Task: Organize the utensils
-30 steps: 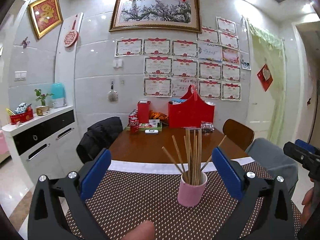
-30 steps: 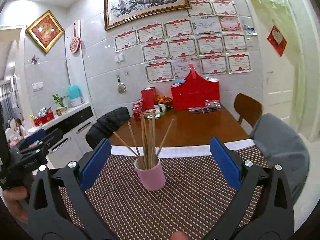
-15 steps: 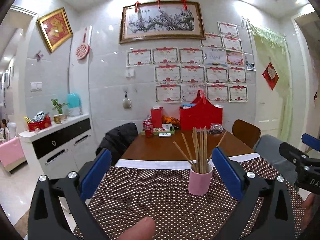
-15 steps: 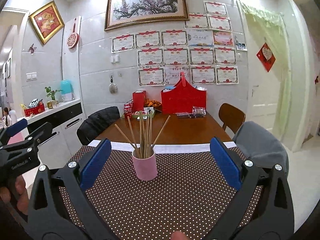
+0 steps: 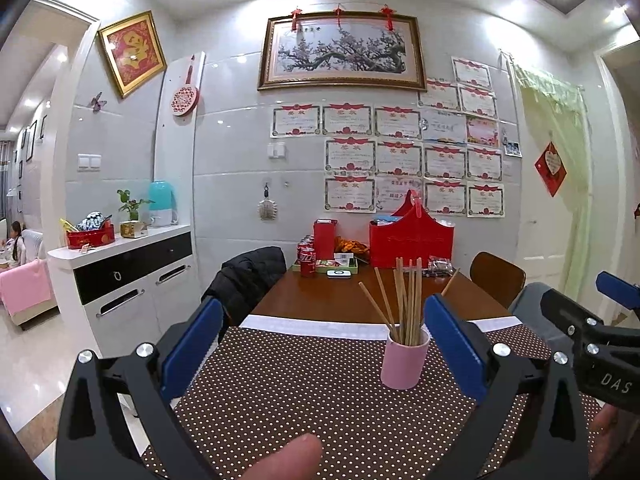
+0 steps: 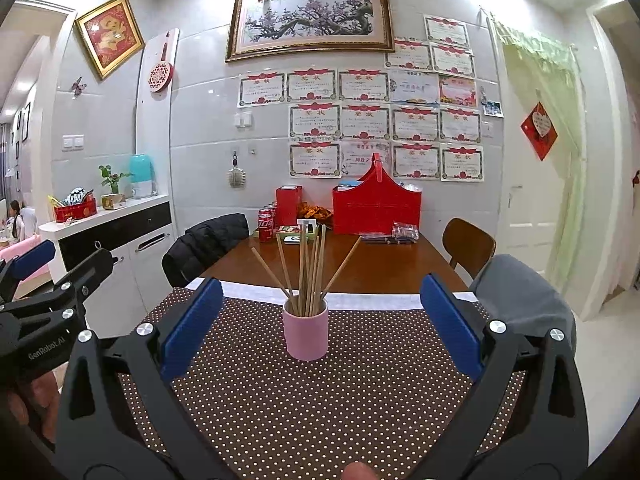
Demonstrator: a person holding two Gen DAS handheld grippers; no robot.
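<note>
Red box (image 6: 376, 209) (cola cans (image 6: 265, 229) nearby)

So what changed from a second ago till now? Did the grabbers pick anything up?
No, nothing was picked up or let go. Both cameras drew back and tilted up: the pink cup of chopsticks looks farther off, and more wall and ceiling show. The cup stayed on the dotted mat, chopsticks still inside. The left gripper and right gripper stayed open and empty.
</note>
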